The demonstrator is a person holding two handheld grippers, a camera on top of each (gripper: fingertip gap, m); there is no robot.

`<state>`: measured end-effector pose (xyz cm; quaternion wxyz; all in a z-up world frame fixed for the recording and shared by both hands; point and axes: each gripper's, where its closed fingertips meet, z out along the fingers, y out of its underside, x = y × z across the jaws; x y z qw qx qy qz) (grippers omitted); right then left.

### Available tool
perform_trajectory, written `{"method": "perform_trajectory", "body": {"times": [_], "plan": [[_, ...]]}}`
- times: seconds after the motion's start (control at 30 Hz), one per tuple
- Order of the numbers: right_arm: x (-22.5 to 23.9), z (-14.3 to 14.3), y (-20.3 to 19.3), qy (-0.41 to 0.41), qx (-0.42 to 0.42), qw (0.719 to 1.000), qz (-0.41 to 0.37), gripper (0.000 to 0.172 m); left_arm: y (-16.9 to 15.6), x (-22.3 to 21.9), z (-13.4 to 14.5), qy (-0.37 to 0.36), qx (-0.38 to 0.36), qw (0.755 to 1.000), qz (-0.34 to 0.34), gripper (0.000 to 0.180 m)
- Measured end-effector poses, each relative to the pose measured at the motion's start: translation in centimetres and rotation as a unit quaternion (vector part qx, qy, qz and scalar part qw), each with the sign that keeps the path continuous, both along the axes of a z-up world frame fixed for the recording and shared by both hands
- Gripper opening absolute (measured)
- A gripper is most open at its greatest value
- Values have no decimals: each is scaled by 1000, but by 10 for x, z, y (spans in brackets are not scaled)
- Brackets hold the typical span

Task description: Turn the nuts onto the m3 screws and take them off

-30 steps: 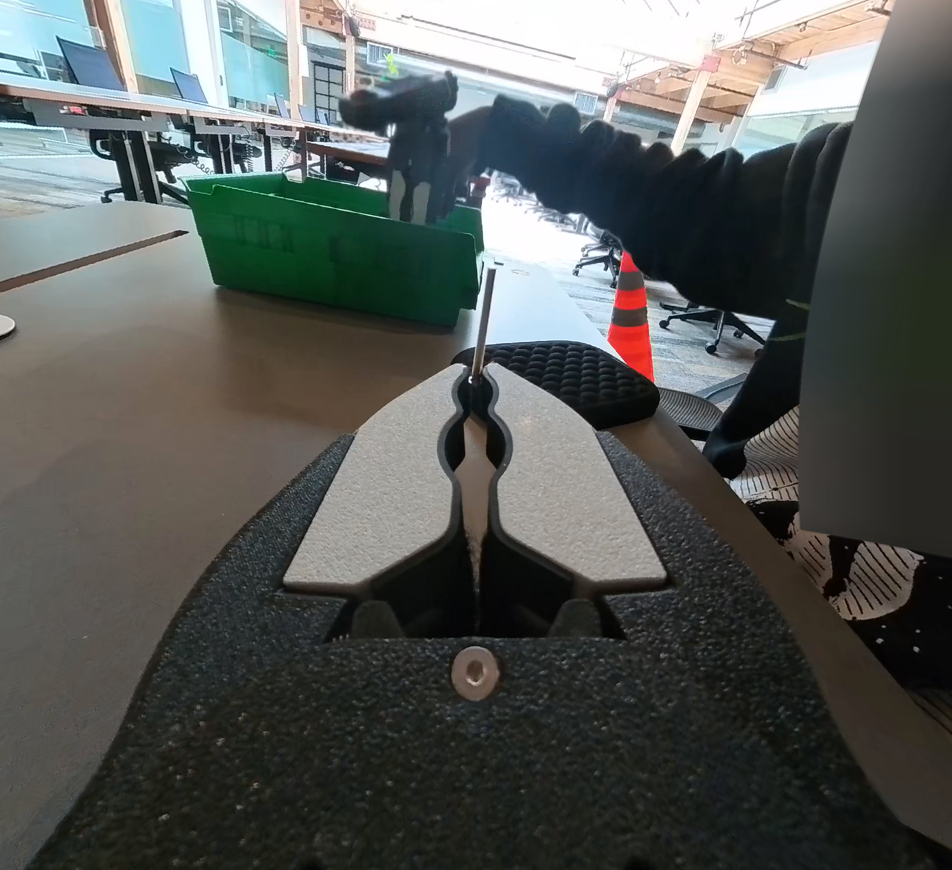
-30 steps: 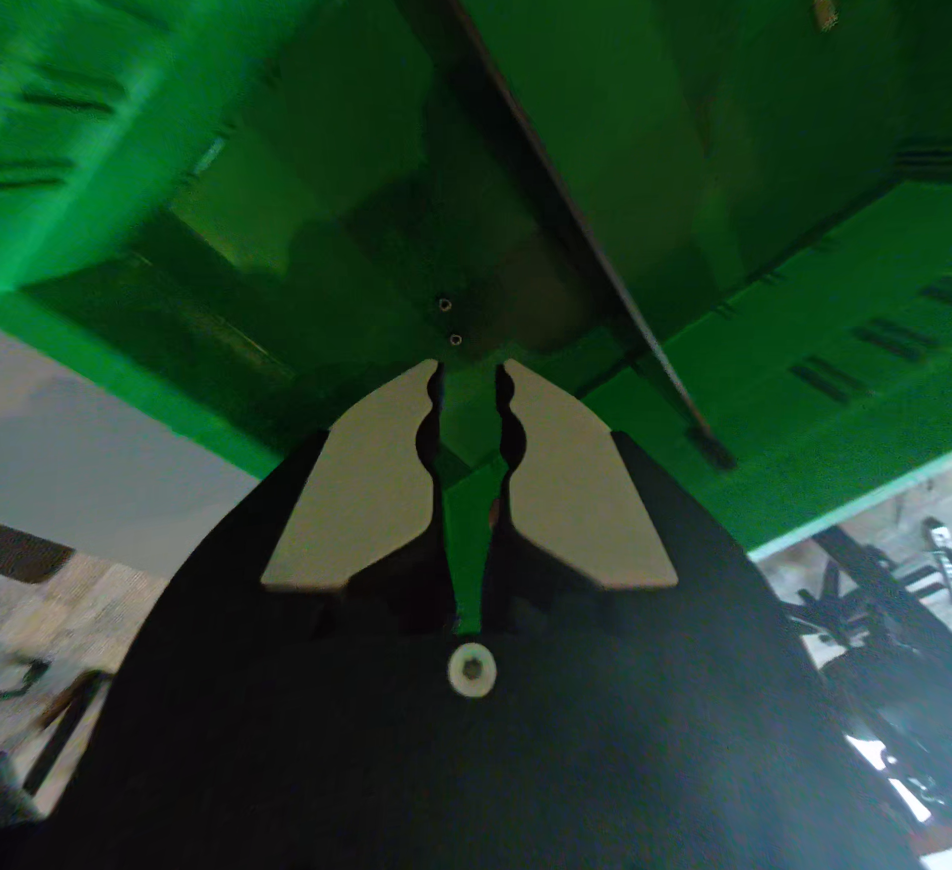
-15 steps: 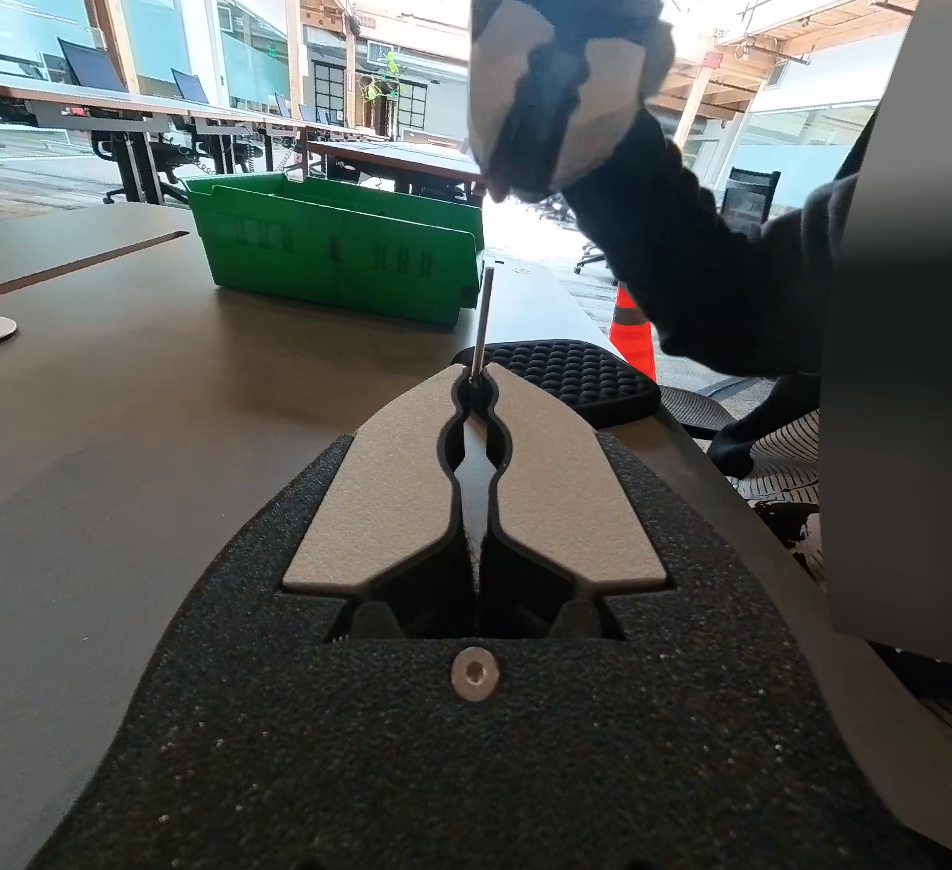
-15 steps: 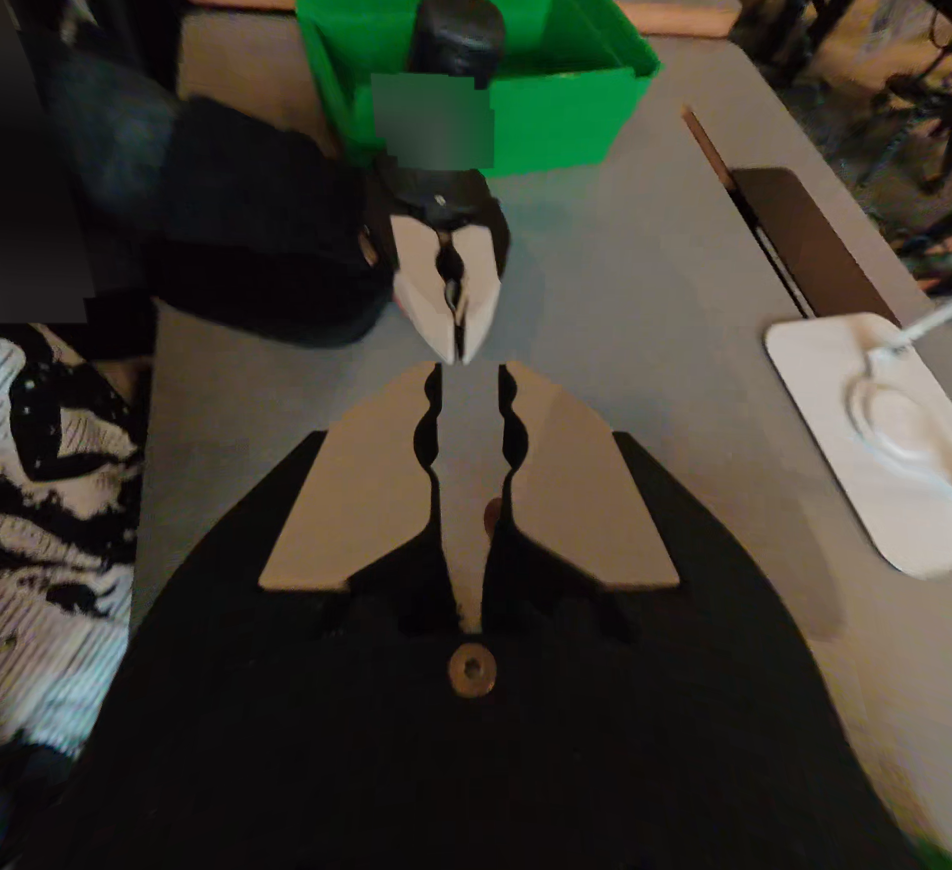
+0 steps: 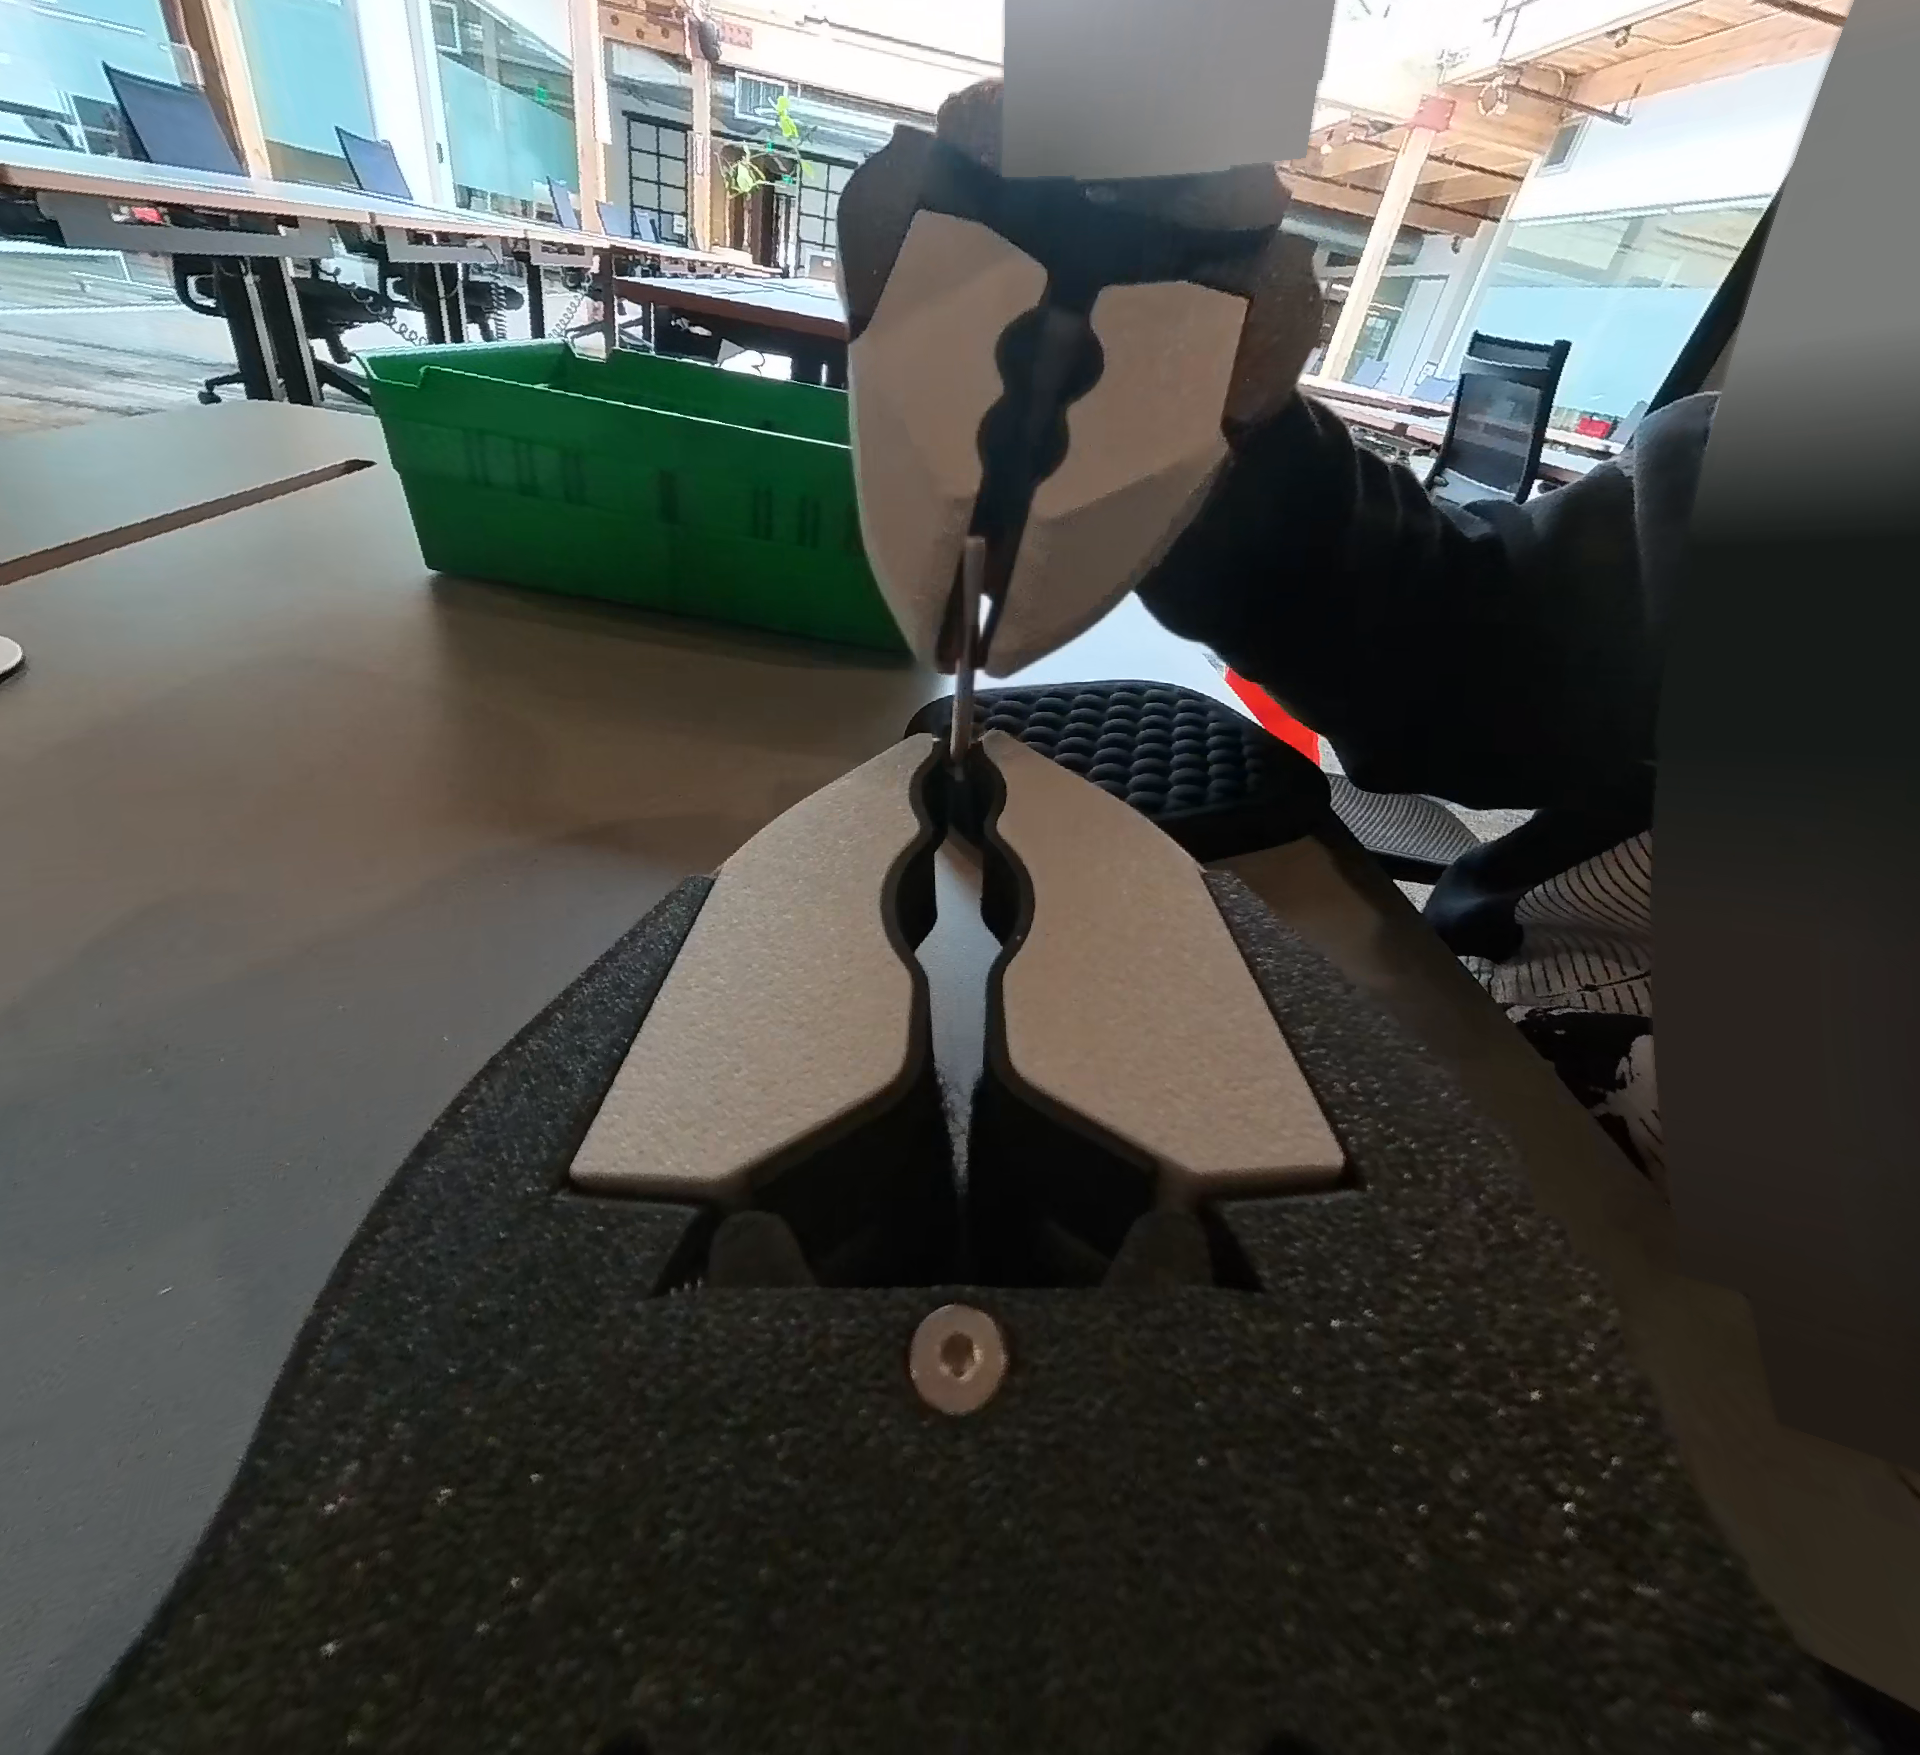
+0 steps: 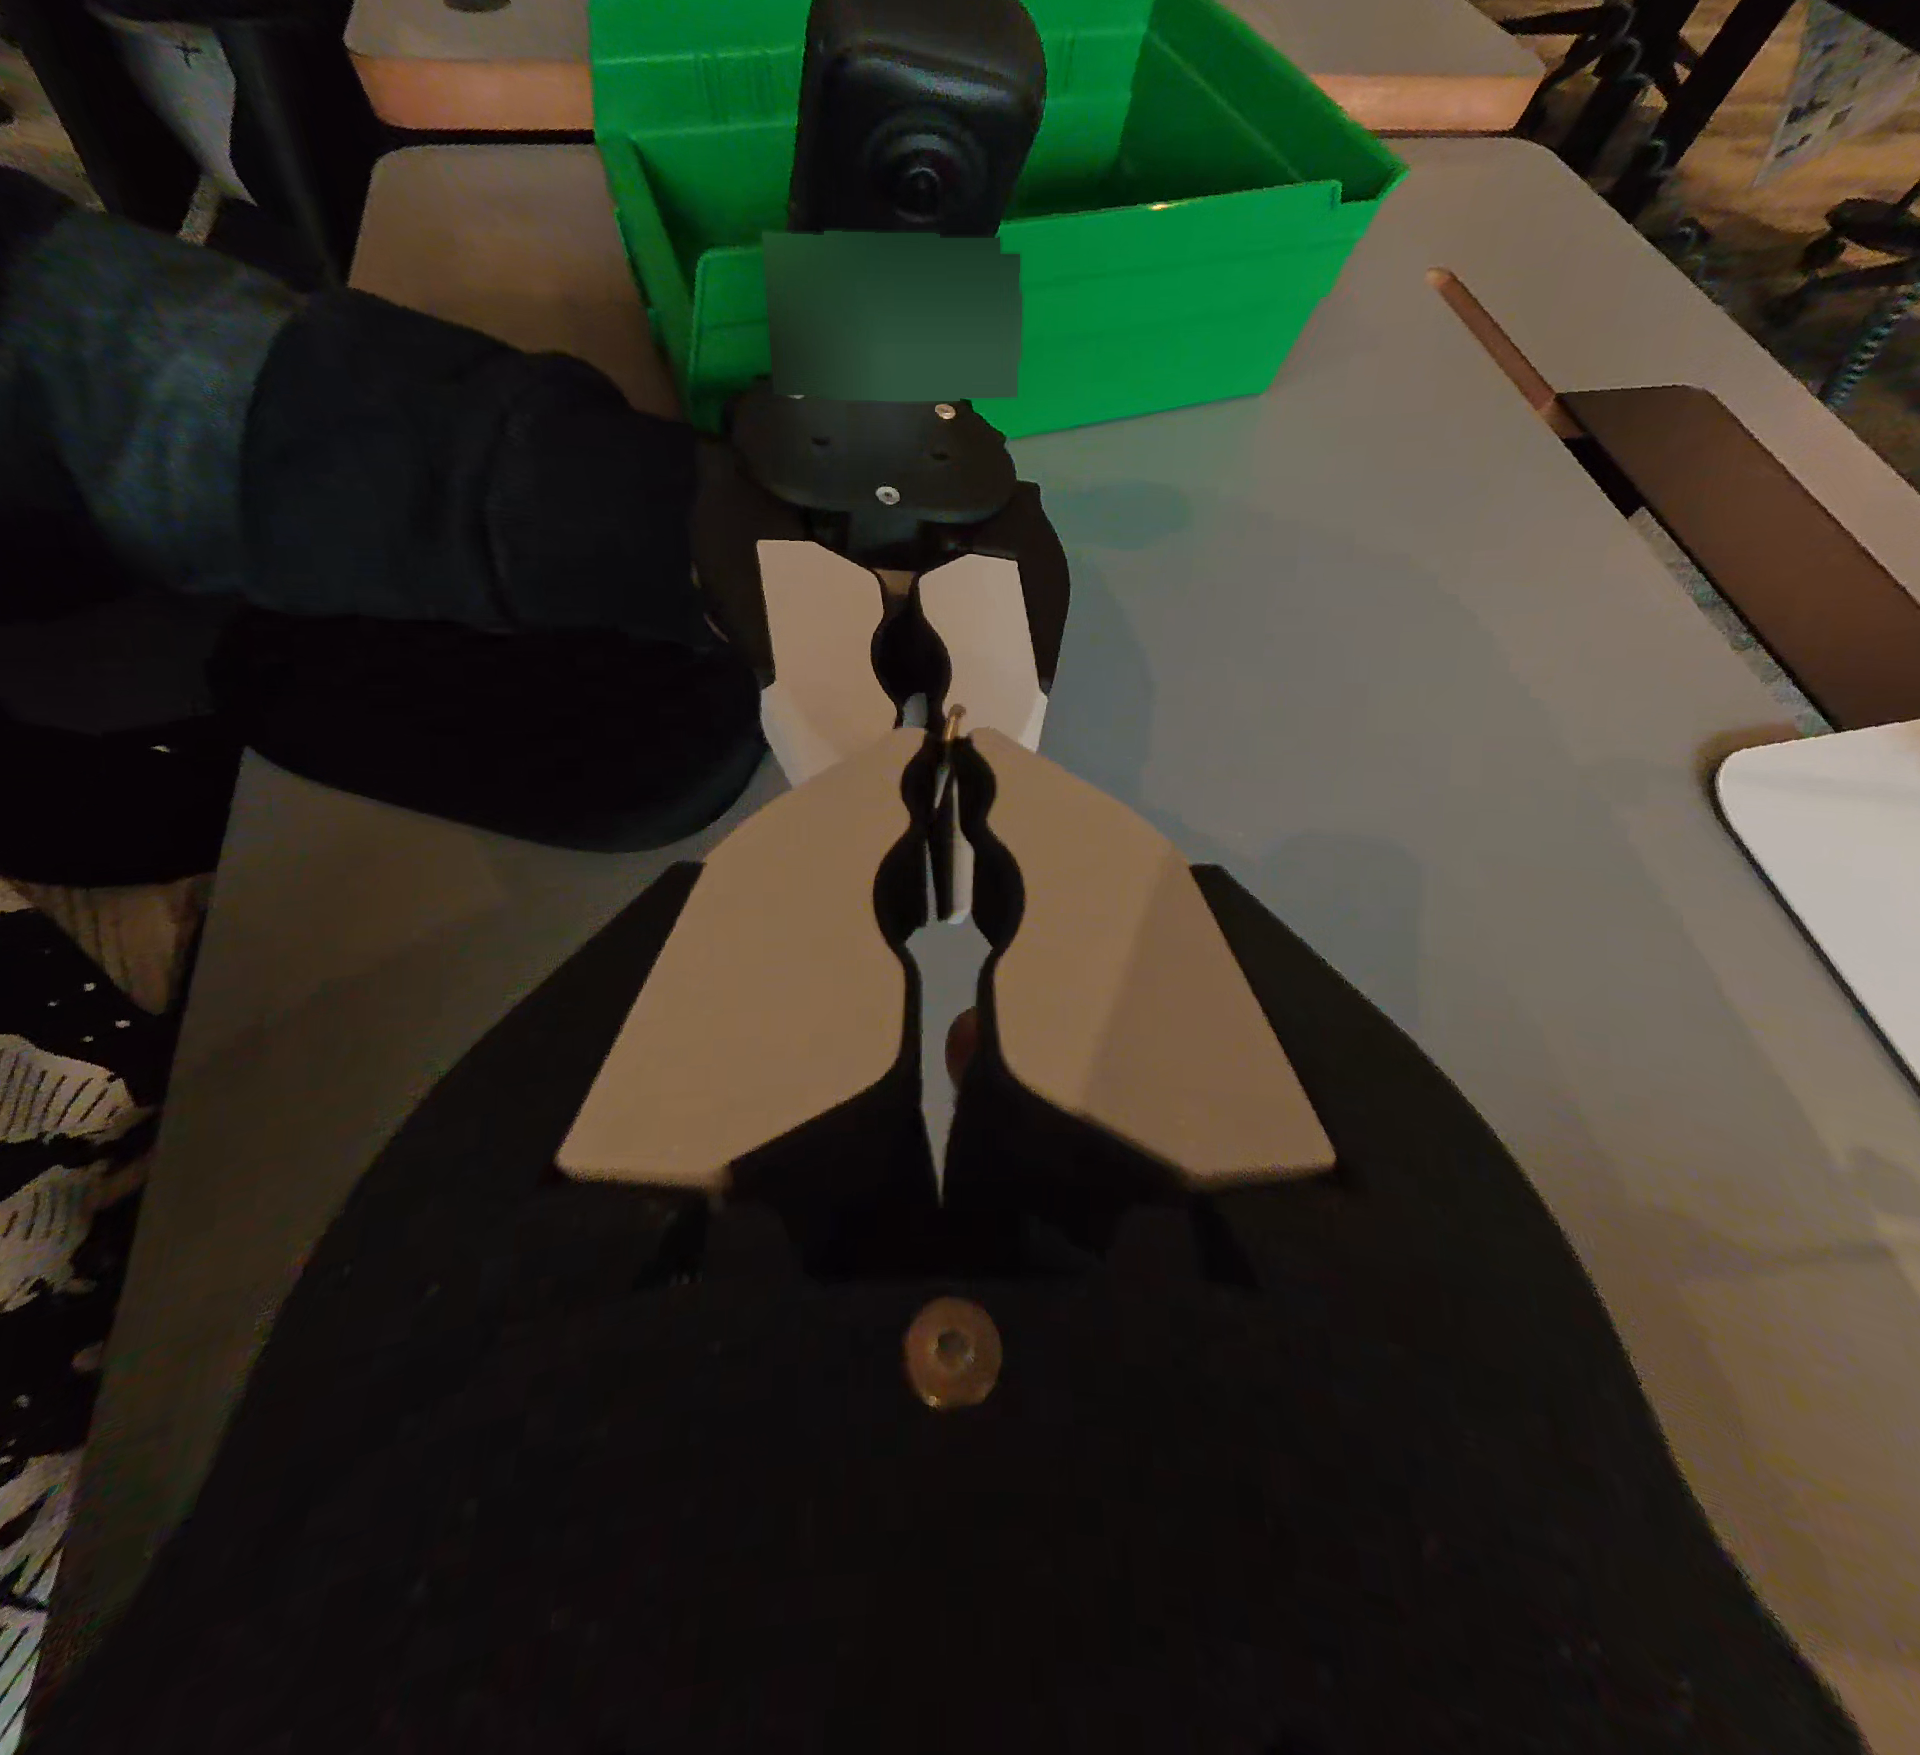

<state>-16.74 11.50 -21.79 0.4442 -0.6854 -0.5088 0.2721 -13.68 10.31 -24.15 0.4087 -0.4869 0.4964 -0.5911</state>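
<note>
My left gripper (image 5: 961, 749) is shut on the lower end of a long thin metal screw (image 5: 964, 703) and holds it upright above the grey table (image 5: 312, 822). My right gripper (image 5: 966, 661) comes down from above. Its fingertips are closed on the screw's shaft, and the screw's top end reaches up between the fingers. In the right wrist view, my right gripper (image 6: 943, 744) is shut and the screw (image 6: 943, 832) shows as a dark line in its finger gap. The left gripper's white fingers (image 6: 821, 645) are just beyond. I cannot make out a nut.
An open green bin (image 5: 623, 479) stands on the table behind the grippers and also shows in the right wrist view (image 6: 1143, 313). A black mesh armrest (image 5: 1122, 749) is at the table's right edge. A white flat base (image 6: 1849, 874) lies at the right. A dark sleeve (image 5: 1455, 625) reaches in. Both grippers' tips are close together, under 4 cm apart. Both grippers' tips are roughly 35 centimeters from the white flat base (image 6: 1849, 874).
My right gripper left the green bin with its jaws open, swung over the left gripper, came down and shut on the screw. The left gripper stayed still, shut on the screw.
</note>
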Motion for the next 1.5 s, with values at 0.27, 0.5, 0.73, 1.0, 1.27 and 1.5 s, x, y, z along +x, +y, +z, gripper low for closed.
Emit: {"method": "perform_trajectory", "body": {"times": [0.27, 0.5, 0.73, 1.0, 1.27, 1.5], "plan": [[30, 28, 14, 17, 8, 998, -53, 1, 6, 1, 0, -1, 2, 1000, 27, 40], [201, 62, 73, -117, -6, 955, -271, 2, 8, 2, -2, 6, 4, 999, 34, 46], [376, 16, 96, -211, -180, 857, -434, 2, 9, 3, -2, 9, -2, 999, 35, 45], [430, -66, 105, -239, -301, 791, -476, 2, 11, 2, -2, 7, -10, 999, 39, 44], [439, -111, 113, -264, -359, 751, -488, 2, 14, 2, -1, 6, -20, 999, 40, 43], [446, -123, 119, -263, -358, 736, -510, 2, 14, 2, -2, 9, -21, 999, 38, 43]]}}
